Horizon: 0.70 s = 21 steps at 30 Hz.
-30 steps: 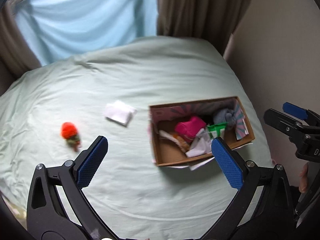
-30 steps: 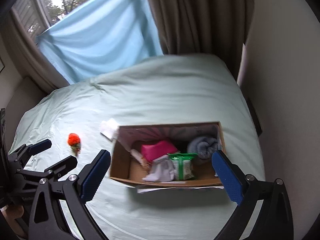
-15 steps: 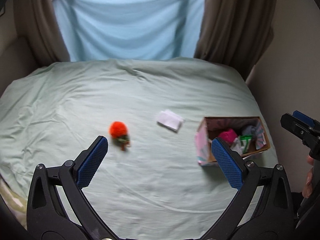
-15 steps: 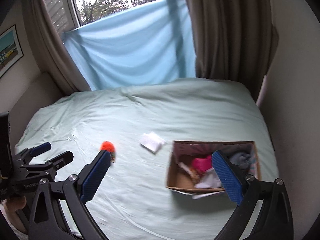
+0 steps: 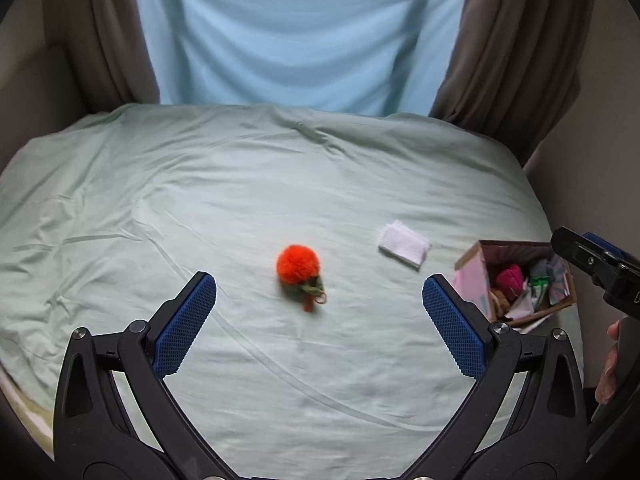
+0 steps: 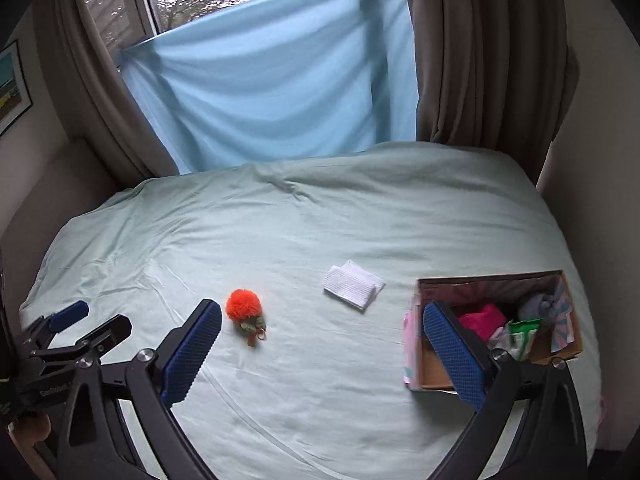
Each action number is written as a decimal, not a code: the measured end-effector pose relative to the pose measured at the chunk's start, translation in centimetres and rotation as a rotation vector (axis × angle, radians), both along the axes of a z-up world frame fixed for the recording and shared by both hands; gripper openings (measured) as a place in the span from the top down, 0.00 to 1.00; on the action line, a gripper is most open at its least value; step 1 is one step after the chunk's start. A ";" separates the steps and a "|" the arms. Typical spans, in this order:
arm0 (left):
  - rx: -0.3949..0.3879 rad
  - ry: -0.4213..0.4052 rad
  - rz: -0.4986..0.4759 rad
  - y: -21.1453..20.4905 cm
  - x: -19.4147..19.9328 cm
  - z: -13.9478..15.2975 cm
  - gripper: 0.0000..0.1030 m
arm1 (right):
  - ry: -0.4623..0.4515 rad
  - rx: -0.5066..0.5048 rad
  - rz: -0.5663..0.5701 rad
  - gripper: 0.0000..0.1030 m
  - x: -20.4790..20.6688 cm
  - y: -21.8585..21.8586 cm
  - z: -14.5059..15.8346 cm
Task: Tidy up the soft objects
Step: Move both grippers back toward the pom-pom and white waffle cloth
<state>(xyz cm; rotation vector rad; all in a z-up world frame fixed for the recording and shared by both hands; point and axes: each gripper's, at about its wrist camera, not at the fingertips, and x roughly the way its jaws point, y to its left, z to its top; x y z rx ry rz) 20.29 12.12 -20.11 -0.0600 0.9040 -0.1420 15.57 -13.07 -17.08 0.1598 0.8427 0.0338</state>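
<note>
1. We find two soft items loose on the bed: an orange pom-pom toy mid-bed and a folded white cloth between it and the cardboard box.
2. The box, at the bed's right edge, already holds several soft items; we judge the sorting mostly done, with those two items left.
3. The left tongs are released and carry nothing, framing the toy from above.
4. The right tongs are likewise released and unladen.
</note>
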 end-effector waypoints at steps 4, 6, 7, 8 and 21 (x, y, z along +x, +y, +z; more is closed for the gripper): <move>-0.015 0.026 0.004 1.0 3.2 -3.1 0.00 | 0.033 -0.005 -0.015 0.02 3.3 1.5 -2.9; -0.019 0.041 0.002 1.2 4.8 -4.9 0.00 | 0.052 -0.004 -0.030 0.02 5.1 2.0 -4.7; -0.018 0.052 0.004 1.1 5.6 -5.9 0.00 | 0.057 -0.003 -0.039 0.02 5.8 2.1 -5.4; -0.018 0.062 0.005 1.0 6.3 -6.8 0.00 | 0.063 -0.004 -0.052 0.02 6.6 2.2 -6.3; 0.028 0.161 0.006 -2.5 14.8 -20.8 0.01 | 0.178 -0.019 -0.171 0.02 16.1 0.2 -20.8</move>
